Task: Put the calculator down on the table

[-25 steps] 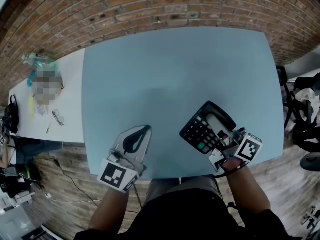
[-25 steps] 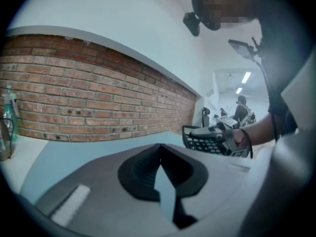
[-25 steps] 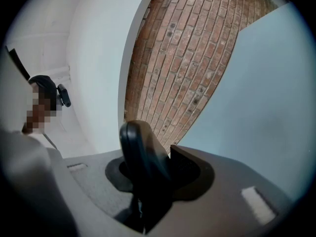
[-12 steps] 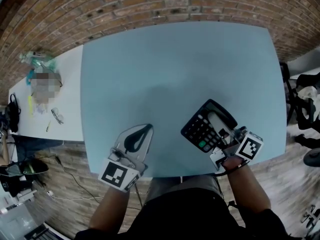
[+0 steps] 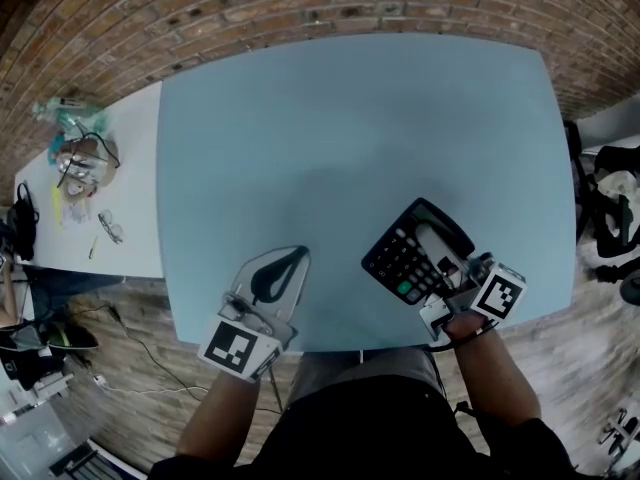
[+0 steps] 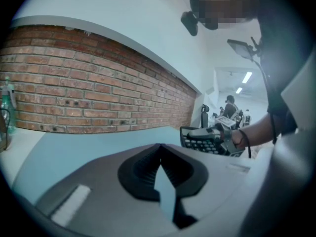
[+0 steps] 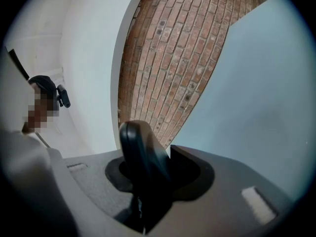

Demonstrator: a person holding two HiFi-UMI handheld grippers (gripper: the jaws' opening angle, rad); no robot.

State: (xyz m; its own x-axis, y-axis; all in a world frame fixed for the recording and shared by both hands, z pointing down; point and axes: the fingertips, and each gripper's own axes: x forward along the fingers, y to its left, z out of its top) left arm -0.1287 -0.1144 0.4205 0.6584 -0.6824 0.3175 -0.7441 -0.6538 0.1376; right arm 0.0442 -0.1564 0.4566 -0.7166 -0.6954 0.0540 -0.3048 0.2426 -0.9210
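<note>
Left gripper [image 5: 296, 255]: jaws together, empty, over the worktop's [image 5: 330, 138] near edge. Right gripper [image 5: 447, 280]: clamped on the calculator's [image 5: 408, 256] near end. The long axis extends ahead of the jaws, apparently just clear of the surface.

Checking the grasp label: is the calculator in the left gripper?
No, the calculator sits clamped in the right gripper, while the left gripper holds nothing.
</note>
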